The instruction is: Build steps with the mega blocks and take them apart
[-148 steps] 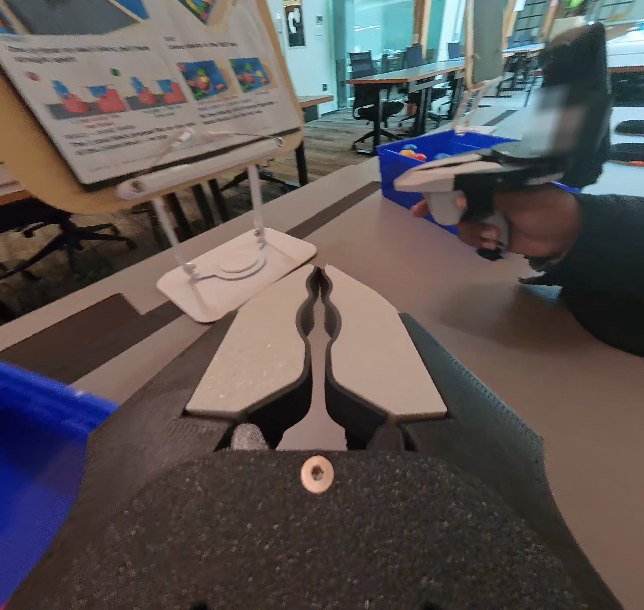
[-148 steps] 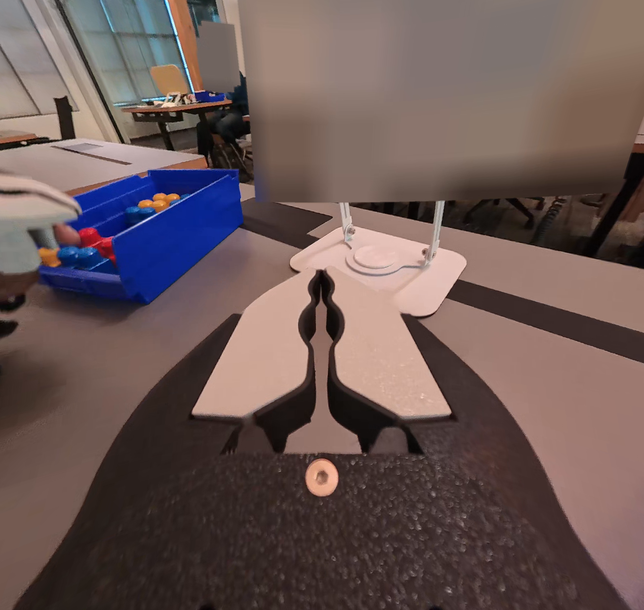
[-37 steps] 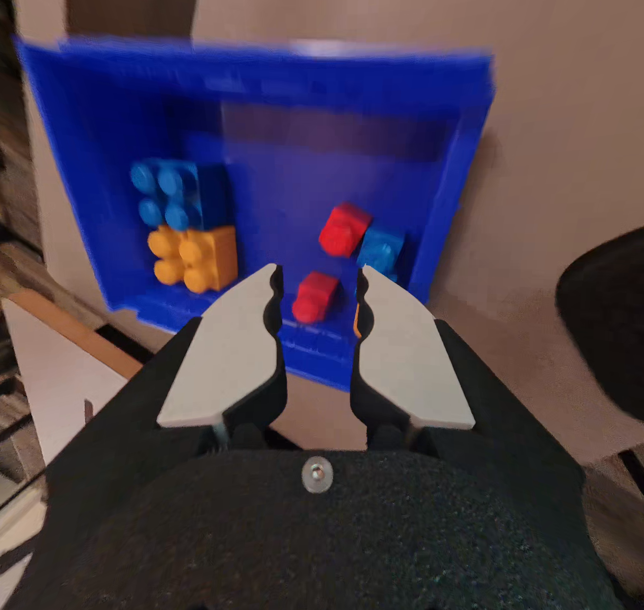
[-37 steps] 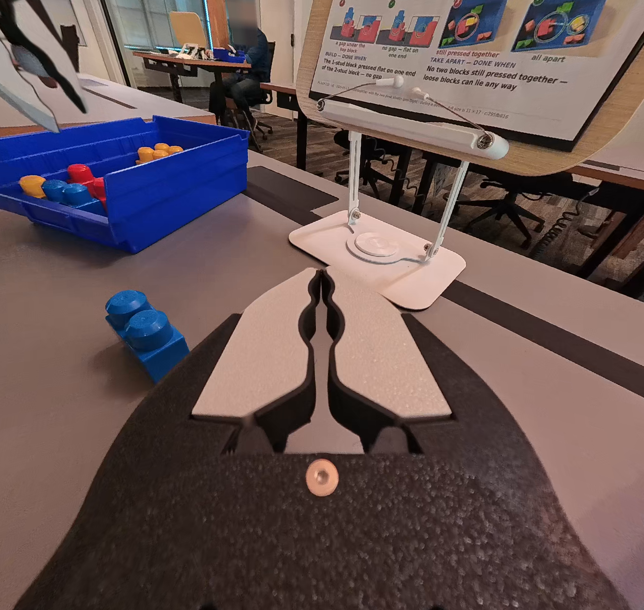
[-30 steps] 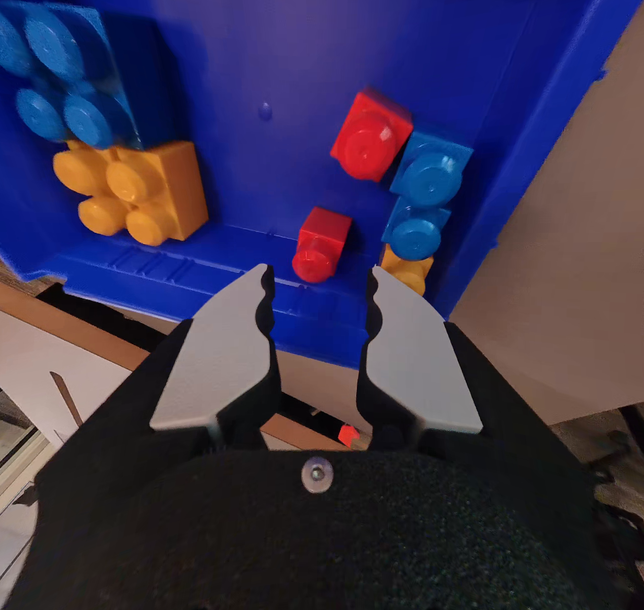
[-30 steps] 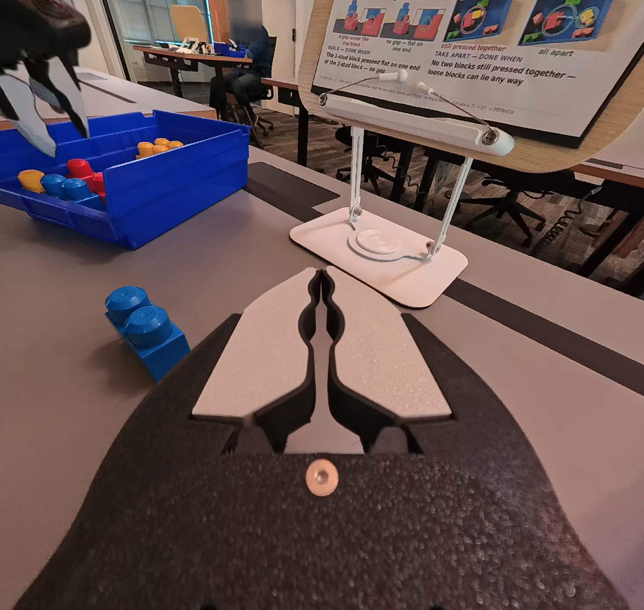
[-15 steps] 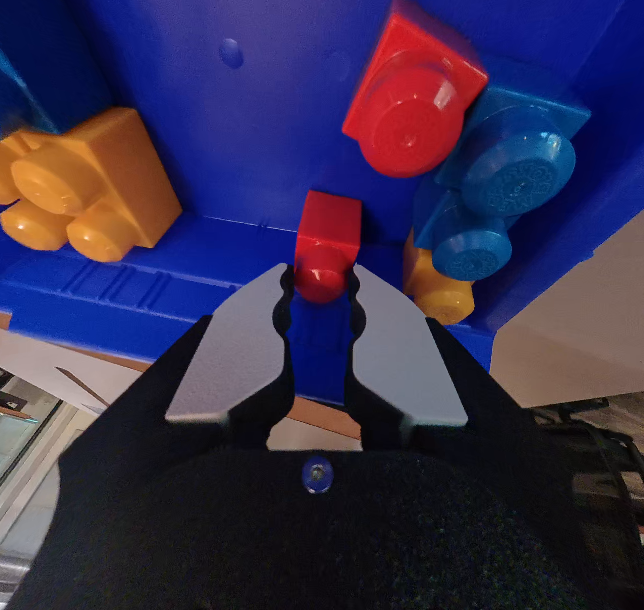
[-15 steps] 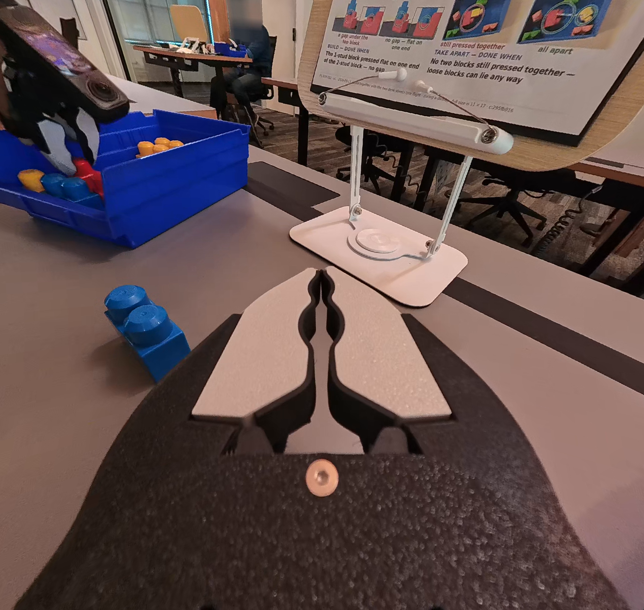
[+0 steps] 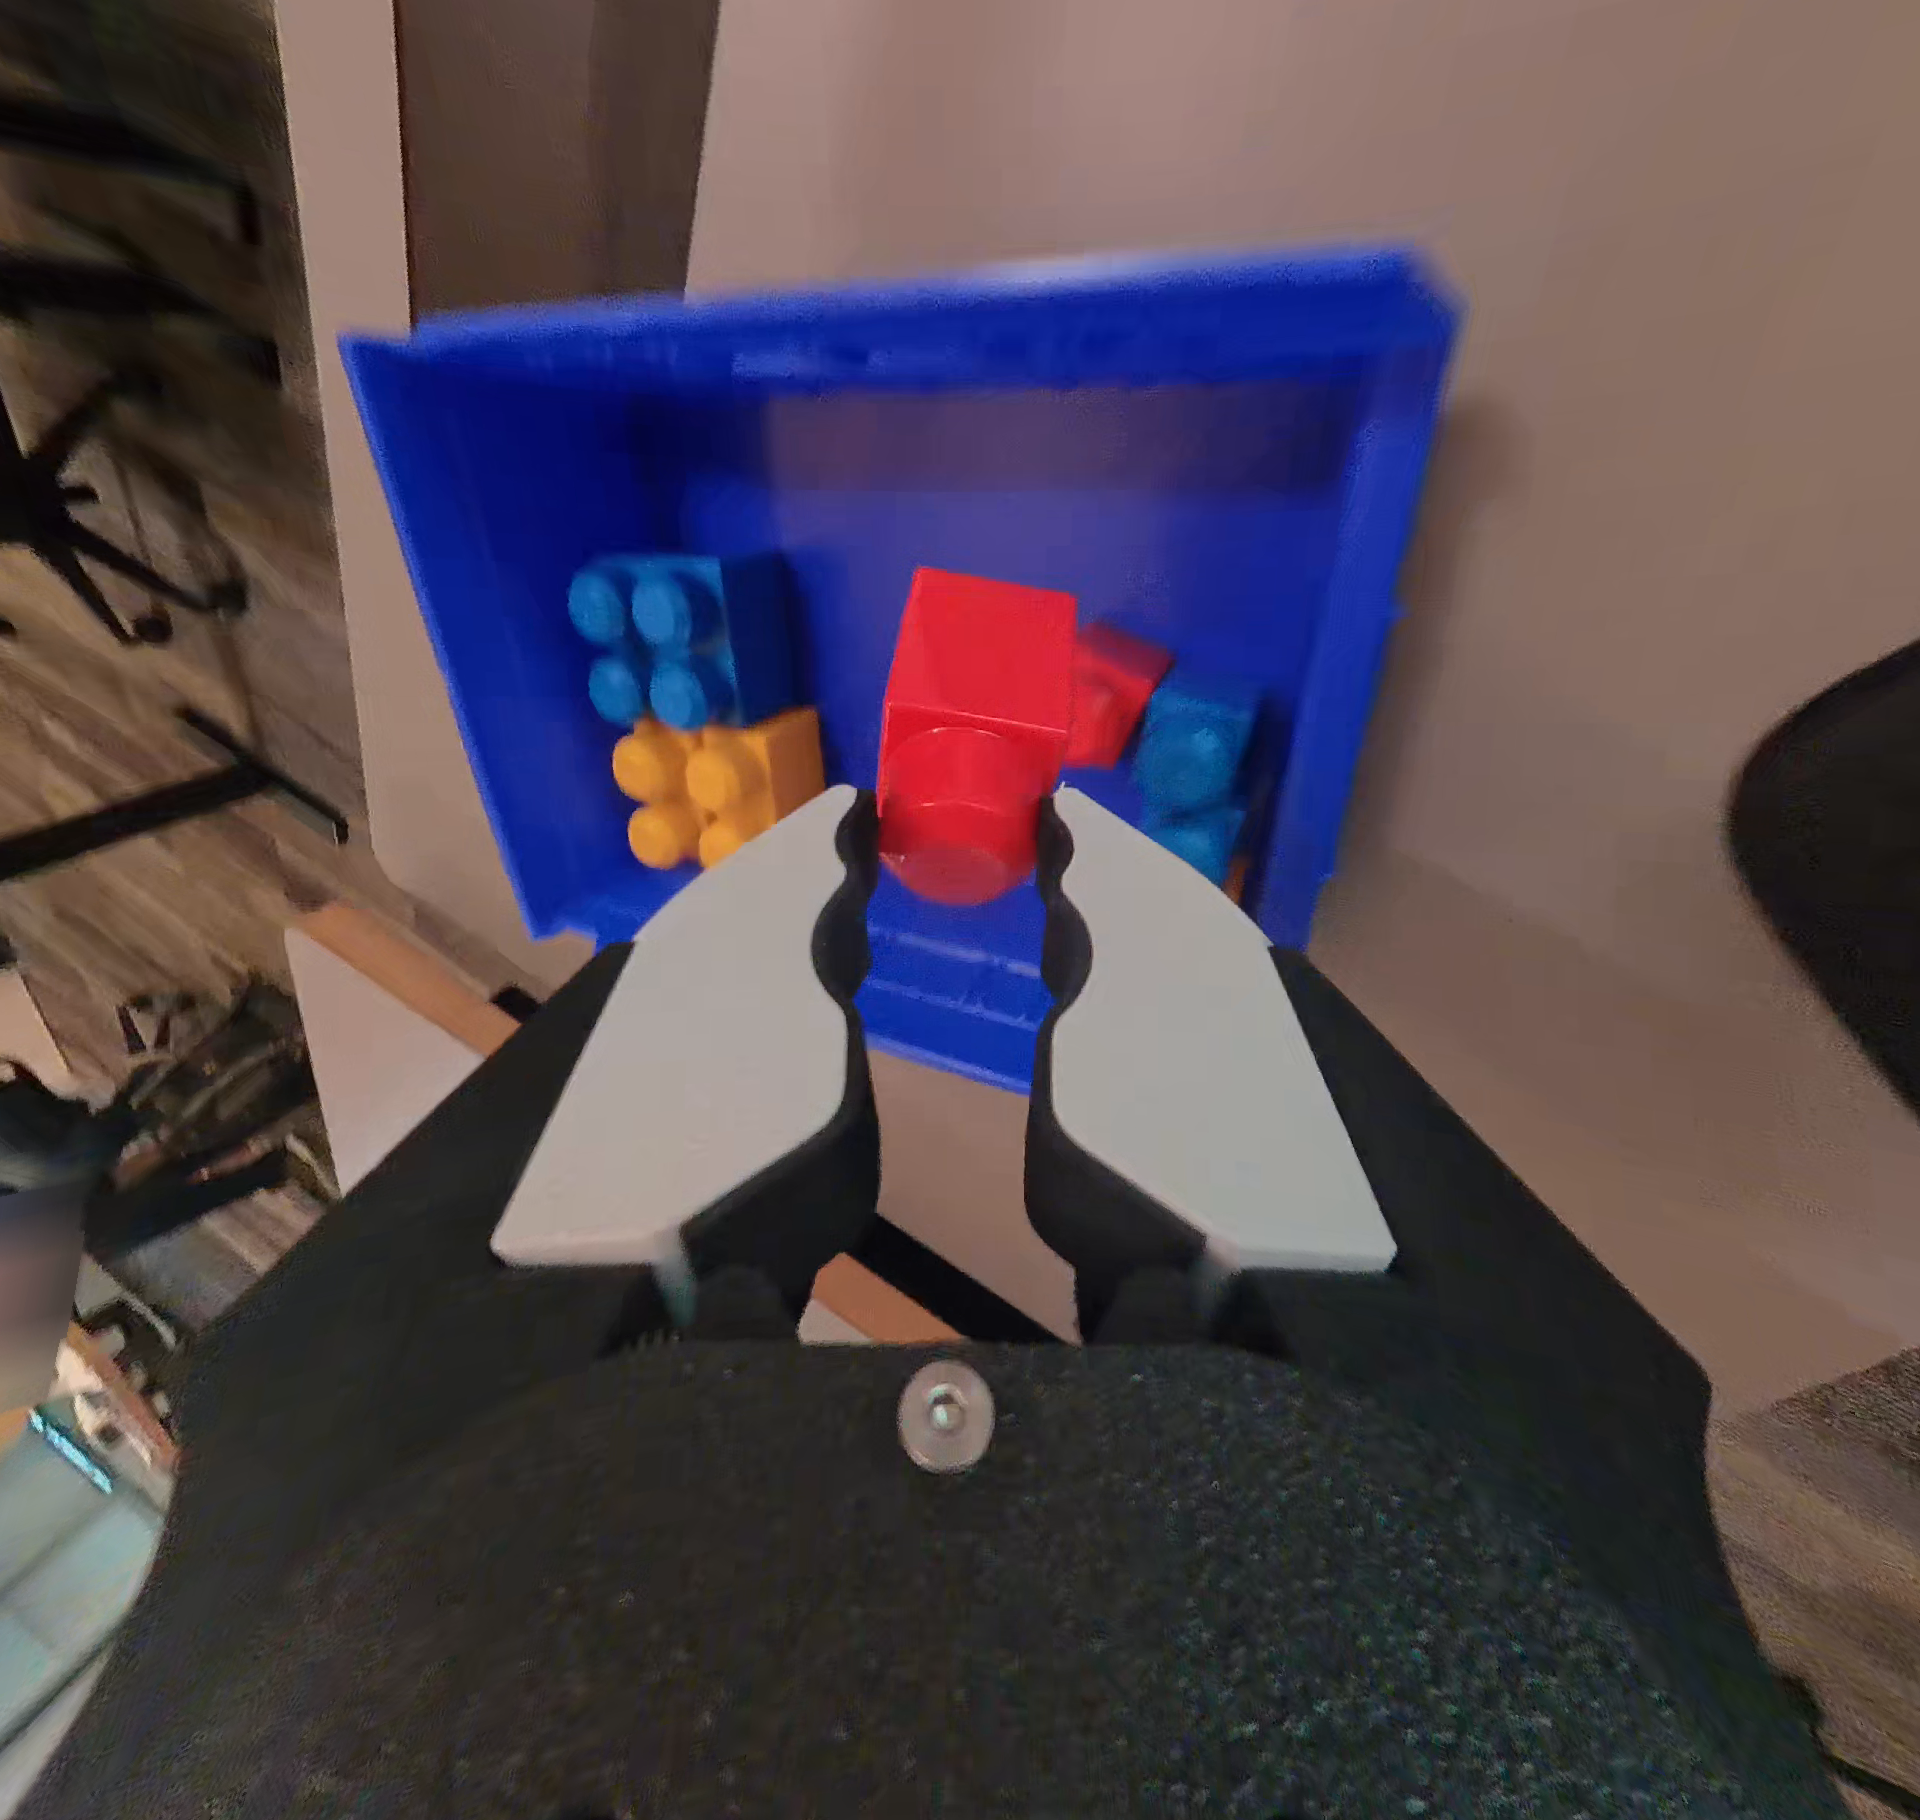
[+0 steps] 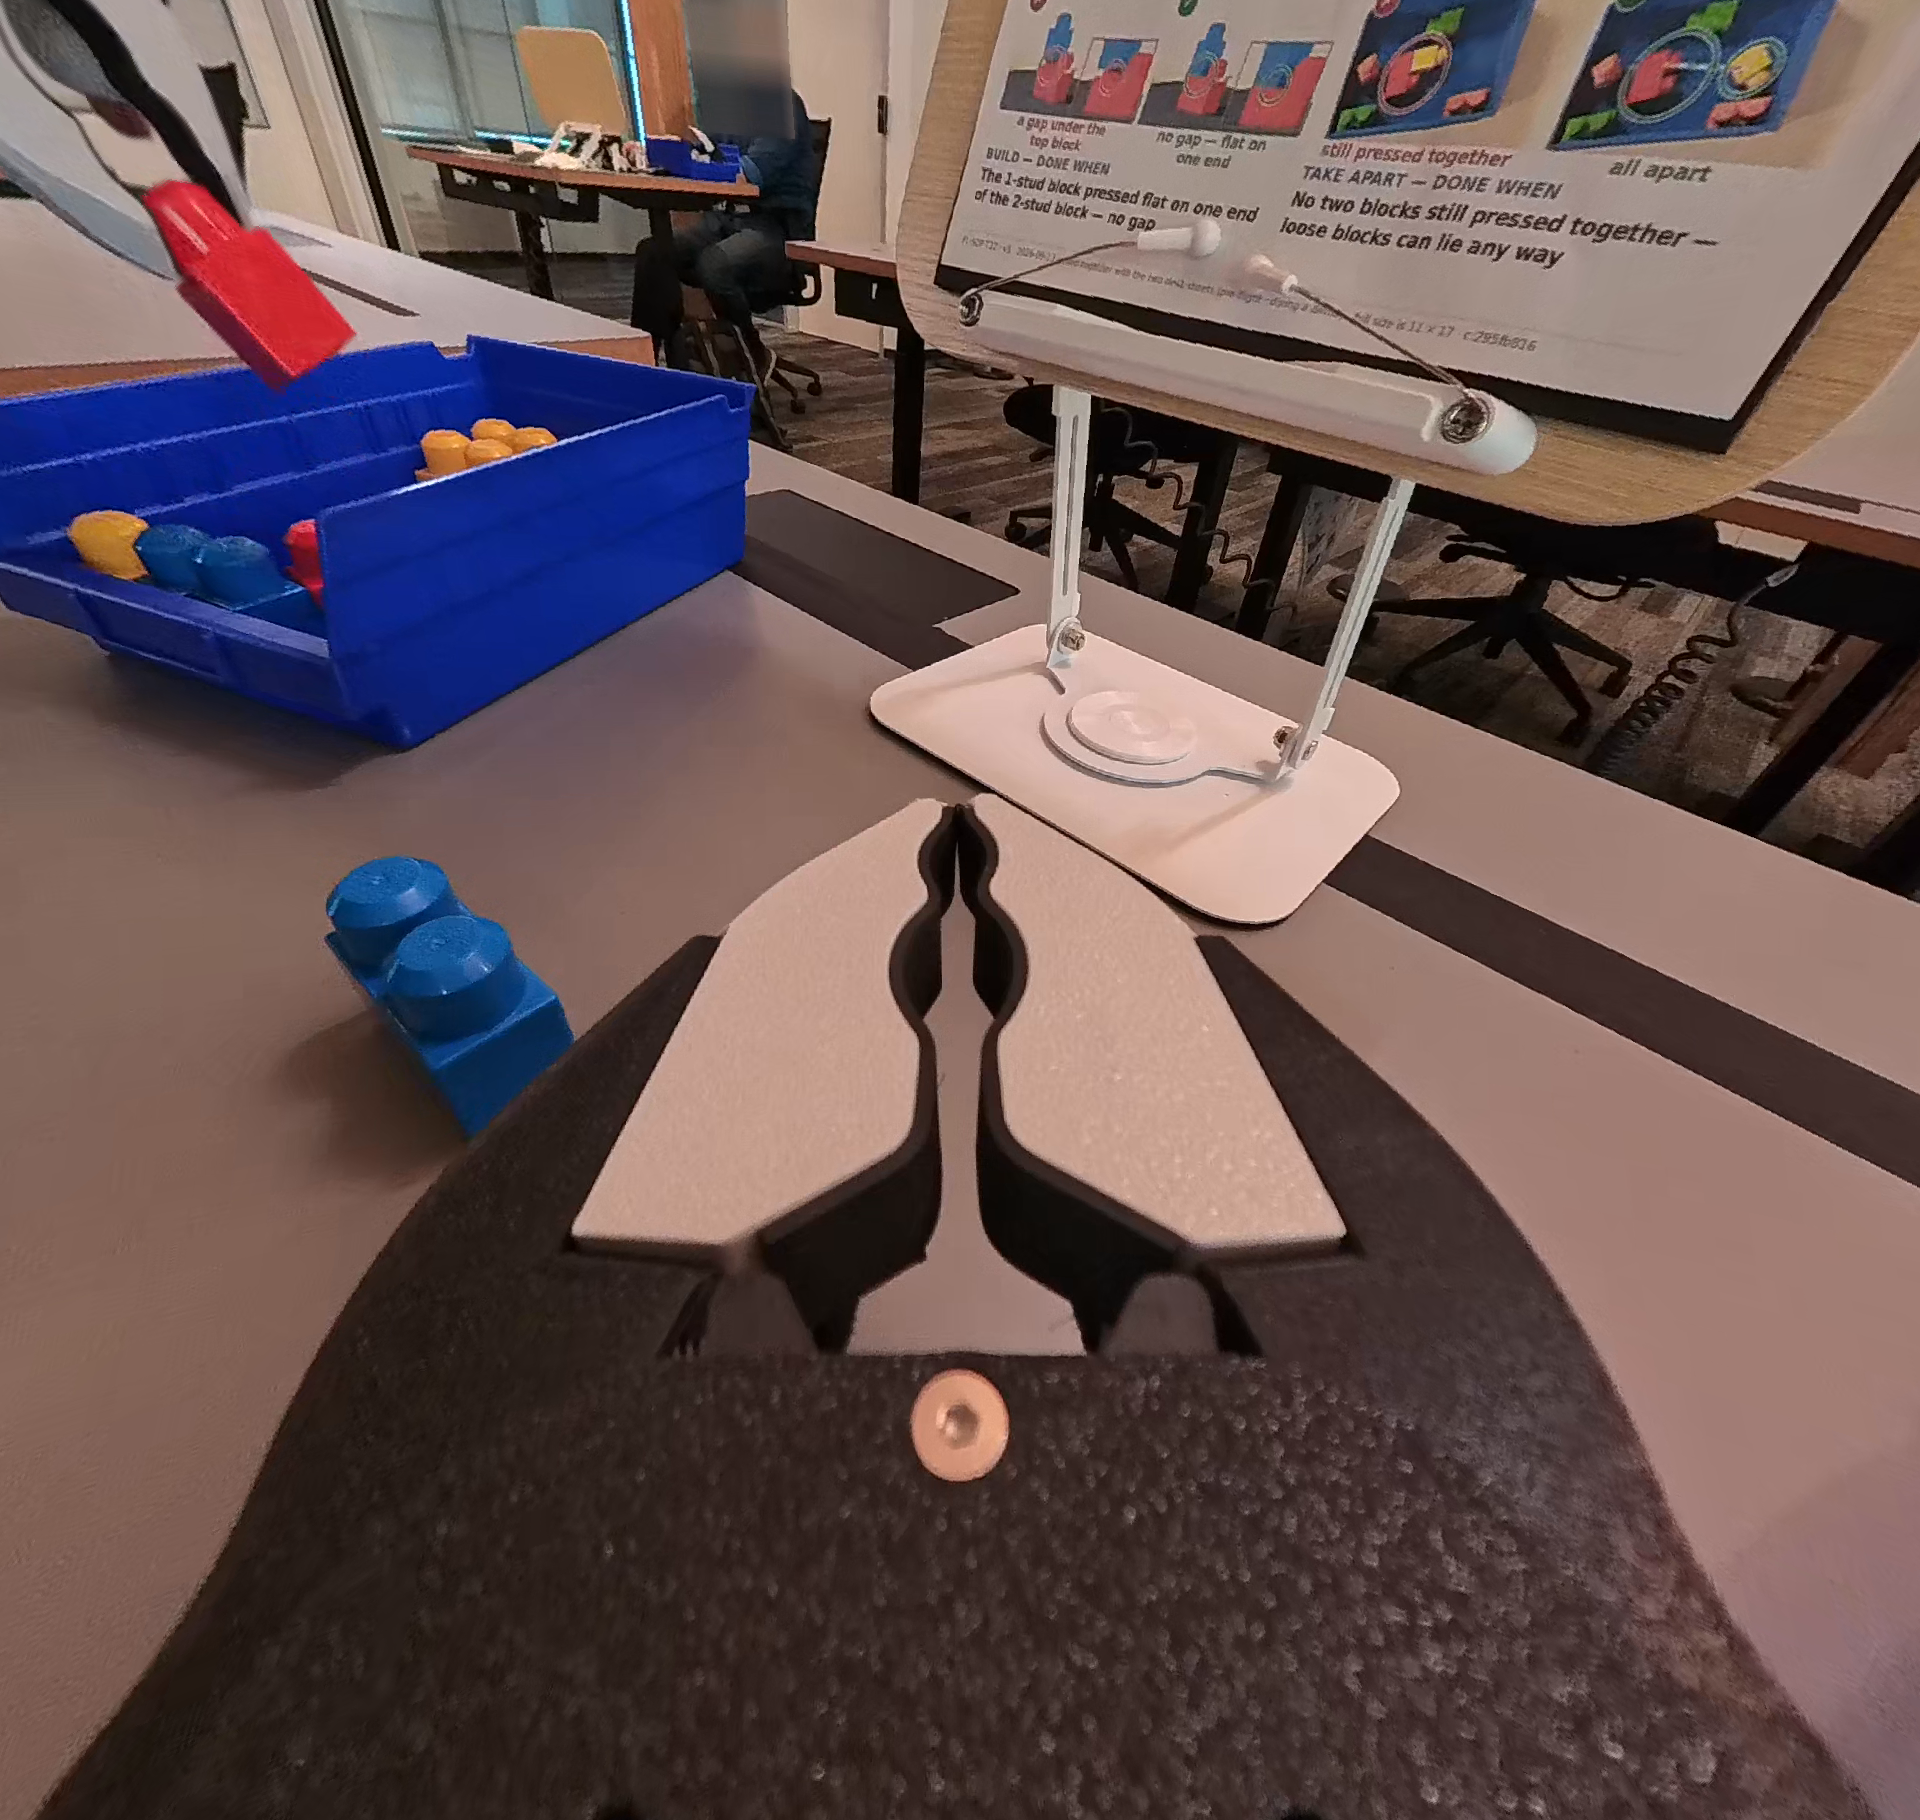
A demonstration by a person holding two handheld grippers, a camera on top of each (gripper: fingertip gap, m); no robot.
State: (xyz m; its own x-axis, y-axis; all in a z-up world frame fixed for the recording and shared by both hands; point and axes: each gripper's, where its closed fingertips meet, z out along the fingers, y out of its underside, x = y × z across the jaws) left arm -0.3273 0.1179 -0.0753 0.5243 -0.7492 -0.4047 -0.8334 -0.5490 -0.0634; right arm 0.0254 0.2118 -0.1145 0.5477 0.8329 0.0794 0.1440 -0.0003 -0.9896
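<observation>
- the left gripper (image 9: 948,814) pinches a red one-stud block (image 9: 977,721) by its round stud, fingertips on either side, and holds it in the air above the blue bin (image 9: 478,544)
- the red one-stud block is glossy, a square body with one fat stud pointing back toward the camera; in the right wrist view it hangs tilted over the bin's near corner (image 10: 249,300)
- in the bin lie a blue four-stud block (image 9: 675,643), an orange four-stud block (image 9: 717,788), another red block (image 9: 1117,695) and blue blocks (image 9: 1195,773) by the right wall
- the right gripper (image 10: 954,820) is pressed together and empty, low over the grey table (image 10: 675,794)
- a blue two-stud block (image 10: 442,981) stands studs up on the table just left of its fingers, well apart from the bin
- a white stand (image 10: 1143,752) carrying an instruction board sits beyond the fingertips
</observation>
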